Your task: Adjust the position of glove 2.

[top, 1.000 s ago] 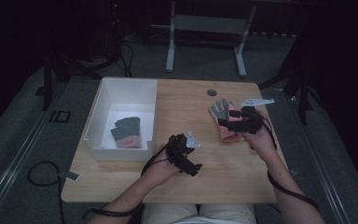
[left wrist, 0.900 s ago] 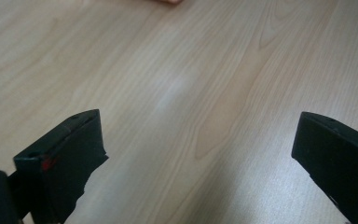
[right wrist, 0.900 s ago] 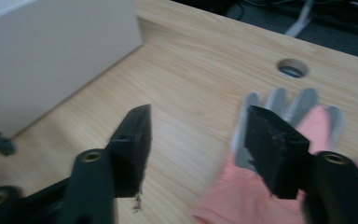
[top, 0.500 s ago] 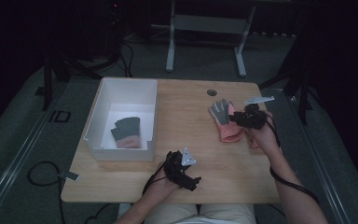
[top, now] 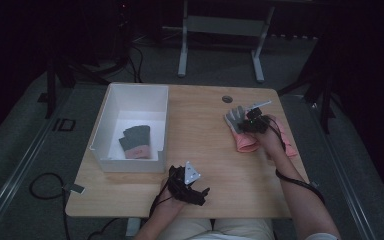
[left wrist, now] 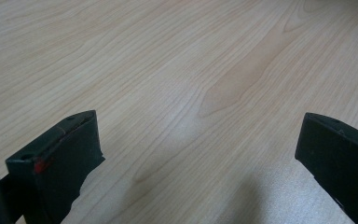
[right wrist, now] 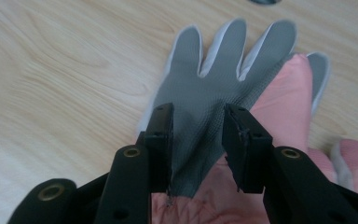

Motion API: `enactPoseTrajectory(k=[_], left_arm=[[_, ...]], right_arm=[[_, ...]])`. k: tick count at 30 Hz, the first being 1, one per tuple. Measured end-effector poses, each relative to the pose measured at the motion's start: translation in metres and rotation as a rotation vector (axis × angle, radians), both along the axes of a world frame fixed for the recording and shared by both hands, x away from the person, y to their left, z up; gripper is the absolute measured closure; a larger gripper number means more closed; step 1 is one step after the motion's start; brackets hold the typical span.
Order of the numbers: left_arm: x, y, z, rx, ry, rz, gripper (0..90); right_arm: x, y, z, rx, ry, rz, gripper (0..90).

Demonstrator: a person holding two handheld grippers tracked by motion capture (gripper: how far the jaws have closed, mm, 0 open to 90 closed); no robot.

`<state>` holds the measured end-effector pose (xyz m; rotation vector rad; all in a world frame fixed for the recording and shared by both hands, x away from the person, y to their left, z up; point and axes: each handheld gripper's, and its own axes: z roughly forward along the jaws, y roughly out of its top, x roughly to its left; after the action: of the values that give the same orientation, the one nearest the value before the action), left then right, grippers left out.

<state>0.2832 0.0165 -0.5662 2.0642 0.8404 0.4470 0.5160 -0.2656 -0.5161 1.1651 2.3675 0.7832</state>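
Two grippers: both in hand at the table (top: 210,130).
Right gripper (right wrist: 198,140): jaws have just been closing; pinched on a fold of the glove (right wrist: 214,88), grey palm up, fingers toward 12 o'clock.
Glove place: table's 3 o'clock side, lying on pink fabric (right wrist: 284,98).
Left gripper (left wrist: 198,154): jaws wide apart over bare wood, near the 6 o'clock edge.
Bin (top: 105,135): white, at 9 o'clock; folded gloves (top: 135,141) inside.

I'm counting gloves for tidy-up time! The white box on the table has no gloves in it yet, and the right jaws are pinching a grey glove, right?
Not quite: the white box already holds a grey glove with a pink cuff, as the high view shows. The rest is right.
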Motion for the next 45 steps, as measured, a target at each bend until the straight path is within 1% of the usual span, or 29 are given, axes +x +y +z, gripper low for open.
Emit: enactPoseTrajectory(k=[2,5,8,11,12,13,15,16,17,18,21,22,23,24,25,29,30,31,32,34,35,36,38,39,40,41,42,43,45], left_arm=[[0.0,0.001,0.0,-0.004,0.001,-0.001,0.0],[-0.001,0.002,-0.002,-0.008,0.007,-0.007,0.0],[-0.001,0.003,-0.004,-0.008,0.014,-0.012,0.0],[-0.001,0.003,-0.003,-0.009,0.009,-0.013,0.0],[-0.002,0.003,-0.003,-0.009,0.006,-0.013,0.0],[-0.002,0.003,-0.002,-0.002,-0.004,-0.01,0.0],[-0.003,0.003,-0.002,-0.005,-0.008,-0.011,0.0],[-0.003,0.003,-0.002,-0.003,-0.01,-0.008,0.0],[-0.003,0.003,-0.002,-0.003,-0.01,-0.008,0.0],[-0.002,0.004,-0.002,-0.004,-0.007,-0.01,0.0],[-0.002,0.004,-0.002,-0.001,-0.01,-0.009,0.0],[-0.002,0.004,-0.003,0.001,-0.01,-0.008,0.0],[-0.002,0.004,-0.003,0.001,-0.01,-0.008,0.0],[-0.002,0.004,-0.004,0.005,-0.007,-0.01,0.0],[-0.002,0.004,-0.004,0.005,-0.007,-0.01,0.0],[-0.004,0.003,-0.004,0.008,-0.016,-0.016,0.0],[-0.004,0.003,-0.004,0.008,-0.016,-0.016,0.0],[-0.004,0.003,-0.004,0.008,-0.016,-0.018,0.0],[-0.004,0.002,-0.004,0.011,-0.017,-0.021,0.0],[-0.004,0.002,-0.005,0.01,-0.008,-0.021,0.0],[-0.004,0.002,-0.005,0.01,-0.008,-0.021,0.0],[-0.004,0.002,-0.005,0.009,-0.015,-0.016,0.0],[-0.005,0.002,-0.005,0.018,-0.016,-0.018,0.0],[-0.005,0.002,-0.006,0.023,-0.017,-0.018,0.0],[-0.005,0.002,-0.006,0.023,-0.017,-0.018,0.0],[-0.005,0.001,-0.006,0.026,-0.017,-0.019,0.0],[-0.005,0.001,-0.006,0.027,-0.022,-0.021,0.0],[-0.006,0.0,-0.006,0.038,-0.028,-0.021,0.0],[-0.005,0.0,-0.006,0.038,-0.026,-0.021,0.0]], right_arm=[[0.001,0.001,-0.003,-0.004,0.004,-0.001,63.1],[0.005,0.006,-0.011,-0.047,0.01,0.012,62.6],[0.006,0.009,-0.013,-0.063,0.015,-0.001,66.9],[0.005,0.011,-0.015,-0.069,0.015,-0.012,72.5],[0.004,0.012,-0.017,-0.054,0.023,-0.025,78.4],[0.004,0.012,-0.018,-0.043,0.022,-0.038,80.8],[0.004,0.012,-0.017,-0.03,0.028,-0.049,83.2],[0.005,0.009,-0.016,0.008,0.035,-0.076,86.6],[0.005,0.009,-0.016,0.008,0.035,-0.076,86.6],[0.003,0.006,-0.012,0.05,0.036,-0.107,88.0],[0.0,0.006,-0.009,0.059,0.03,-0.119,88.4],[-0.005,0.007,-0.005,0.086,0.042,-0.135,88.6],[-0.005,0.007,-0.005,0.086,0.042,-0.135,88.6],[-0.014,0.008,0.001,0.1,0.027,-0.145,88.8],[-0.019,0.009,0.006,0.117,0.029,-0.144,88.8],[-0.046,0.013,0.031,0.175,-0.02,-0.153,88.9],[-0.046,0.013,0.031,0.175,-0.02,-0.153,88.9],[-0.054,0.015,0.038,0.186,-0.037,-0.158,88.9],[-0.069,0.019,0.052,0.192,-0.068,-0.162,88.9],[-0.085,0.021,0.064,0.202,-0.093,-0.18,88.9],[-0.085,0.021,0.064,0.202,-0.093,-0.18,88.9],[-0.098,0.023,0.071,0.227,-0.093,-0.196,88.8],[-0.111,0.027,0.075,0.234,-0.106,-0.211,88.8],[-0.116,0.029,0.075,0.238,-0.1,-0.21,88.8],[-0.116,0.029,0.075,0.238,-0.1,-0.21,88.8],[-0.122,0.03,0.075,0.248,-0.096,-0.212,88.8],[-0.131,0.035,0.072,0.242,-0.09,-0.209,88.8],[-0.135,0.037,0.069,0.25,-0.087,-0.21,88.8],[-0.138,0.039,0.067,0.245,-0.085,-0.21,88.8]])
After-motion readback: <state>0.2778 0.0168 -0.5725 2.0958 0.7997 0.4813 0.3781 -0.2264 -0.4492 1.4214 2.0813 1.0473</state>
